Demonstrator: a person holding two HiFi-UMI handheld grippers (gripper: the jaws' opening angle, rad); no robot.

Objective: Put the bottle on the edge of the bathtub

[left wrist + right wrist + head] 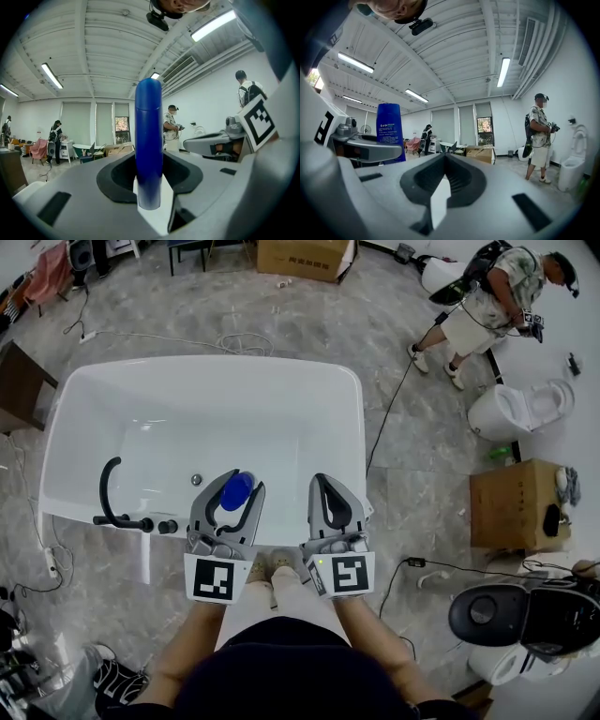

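Marker cubes: nearest, one on each tool, left [217, 579] and right [347, 574], side by side above the wearer's forearms.
Left hand-held gripper [234, 486]: jaws pinching the blue bottle [148, 145] from both sides.
Bottle position: standing up out of the left jaws, blue top toward the head camera. From above it sits over the near part of the bathtub [206, 369], just inside the near rim. It is carried, not resting on the rim.
Right hand-held gripper [322, 482]: jaws pressed together at the tips, nothing between them; just right of the left one, above the tub's near rim.
Tap [111, 493]: black, curved, on the near rim at the left.
Drain [196, 480]: small round fitting on the tub's inner wall, just left of the bottle.
Wooden box [511, 502]: on the floor, right of the tub.
Toilet [520, 409]: white, farther right.
Person [492, 292]: standing at the far right, well apart from the tub.
Cardboard box [305, 257]: far edge, on the floor.
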